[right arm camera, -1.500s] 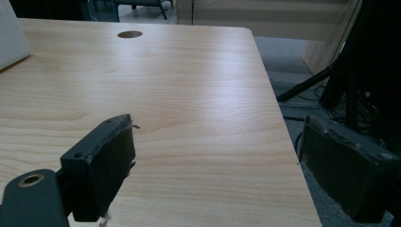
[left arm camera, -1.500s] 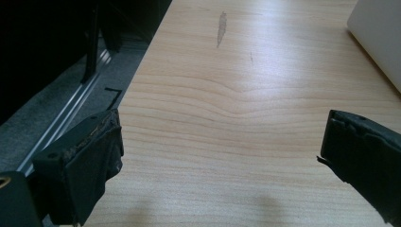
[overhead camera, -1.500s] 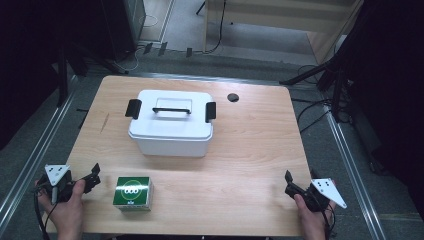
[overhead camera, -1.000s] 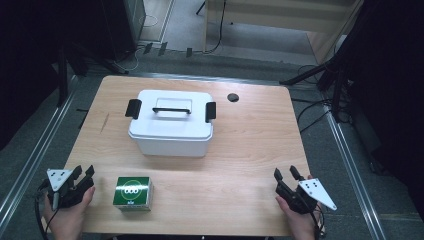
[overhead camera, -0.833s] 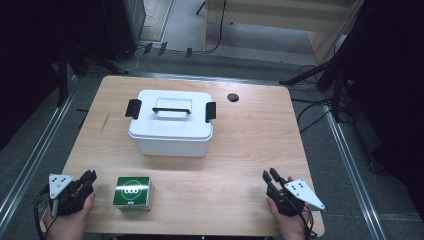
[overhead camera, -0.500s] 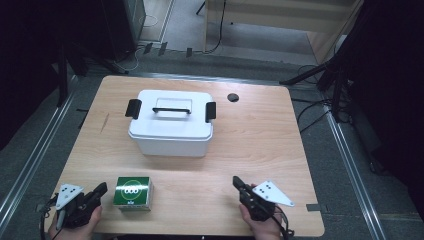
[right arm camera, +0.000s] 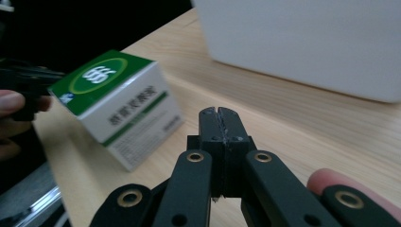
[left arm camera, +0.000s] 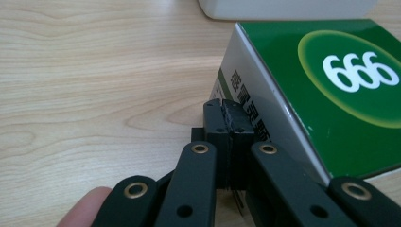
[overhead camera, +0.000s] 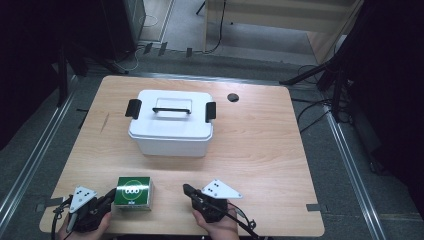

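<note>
A green and white carton (overhead camera: 133,192) marked 666 lies near the front edge of the wooden table (overhead camera: 260,150). My left gripper (overhead camera: 108,197) is shut, its tip right at the carton's left side; the left gripper view has the closed jaws (left arm camera: 223,108) against the carton's white side (left arm camera: 265,109). My right gripper (overhead camera: 187,190) is shut with nothing in it, a short way to the right of the carton and pointing toward it. In the right gripper view its closed jaws (right arm camera: 218,115) aim past the carton (right arm camera: 118,101).
A white lidded storage box (overhead camera: 171,121) with black clips and a black handle stands behind the carton at mid table. A small black round mark (overhead camera: 232,97) sits at the back right. Dark floor and cables surround the table.
Both grippers' jaws closed. My right gripper slid left along the front edge from the right corner toward the carton. My left gripper shifted right up to the carton's side.
</note>
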`<state>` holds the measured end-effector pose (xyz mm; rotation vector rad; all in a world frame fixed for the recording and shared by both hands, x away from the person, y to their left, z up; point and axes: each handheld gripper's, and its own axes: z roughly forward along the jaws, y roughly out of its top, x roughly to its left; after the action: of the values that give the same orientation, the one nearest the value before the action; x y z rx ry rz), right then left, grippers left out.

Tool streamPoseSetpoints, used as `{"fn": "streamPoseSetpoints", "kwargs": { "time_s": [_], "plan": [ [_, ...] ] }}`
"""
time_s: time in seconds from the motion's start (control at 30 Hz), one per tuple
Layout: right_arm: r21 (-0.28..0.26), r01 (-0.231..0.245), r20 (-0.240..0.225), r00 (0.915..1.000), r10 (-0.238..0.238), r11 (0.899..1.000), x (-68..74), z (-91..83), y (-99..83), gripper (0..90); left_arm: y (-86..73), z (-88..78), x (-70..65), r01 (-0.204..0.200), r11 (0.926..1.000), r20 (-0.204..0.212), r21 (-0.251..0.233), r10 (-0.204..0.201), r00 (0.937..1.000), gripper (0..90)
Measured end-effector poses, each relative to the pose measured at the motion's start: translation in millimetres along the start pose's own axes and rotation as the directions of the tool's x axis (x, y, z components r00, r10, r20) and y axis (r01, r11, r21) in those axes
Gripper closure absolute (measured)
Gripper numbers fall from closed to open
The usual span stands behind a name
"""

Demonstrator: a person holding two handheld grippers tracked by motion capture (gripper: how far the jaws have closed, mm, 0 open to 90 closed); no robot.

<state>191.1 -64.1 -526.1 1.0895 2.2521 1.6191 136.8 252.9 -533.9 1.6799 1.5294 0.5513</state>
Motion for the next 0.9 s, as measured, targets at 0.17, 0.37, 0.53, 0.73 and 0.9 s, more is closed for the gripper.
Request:
{"fn": "streamPoseSetpoints", "kwargs": {
  "time_s": [0.17, 0.37, 0.53, 0.73, 0.9],
  "plan": [
    [0.045, 0.033, -0.028, 0.9991, -0.031, 0.998, 15.0, 20.8, -0.8, 90.0, 0.0, 2.5, -4.1, -0.005, 1.0000, 0.017, 0.004, 0.005, 0.9998, 90.0],
    [0.071, 0.020, -0.023, 0.9996, -0.019, 0.997, 20.0, 34.5, -3.1, 90.0, 2.7, 10.2, -19.8, -0.040, 0.9991, 0.051, 0.015, 0.039, 0.9980, 90.0],
    [0.080, 0.023, -0.008, 0.9997, -0.023, 0.997, 18.8, 32.7, -4.5, 90.0, 4.7, 18.2, -35.1, -0.070, 0.9973, 0.070, 0.024, 0.068, 0.9953, 90.0],
    [0.082, 0.008, 0.024, 0.9997, -0.010, 0.997, 9.3, 20.9, -4.8, 90.0, 10.3, 28.5, -52.3, -0.101, 0.9943, 0.089, 0.035, 0.098, 0.9912, 90.0],
    [0.084, -0.005, 0.055, 0.9985, 0.001, 0.996, -6.2, 4.7, -5.2, 90.0, 17.9, 42.5, -71.3, -0.124, 0.9912, 0.126, 0.045, 0.118, 0.9850, 90.0]
  ]
}}
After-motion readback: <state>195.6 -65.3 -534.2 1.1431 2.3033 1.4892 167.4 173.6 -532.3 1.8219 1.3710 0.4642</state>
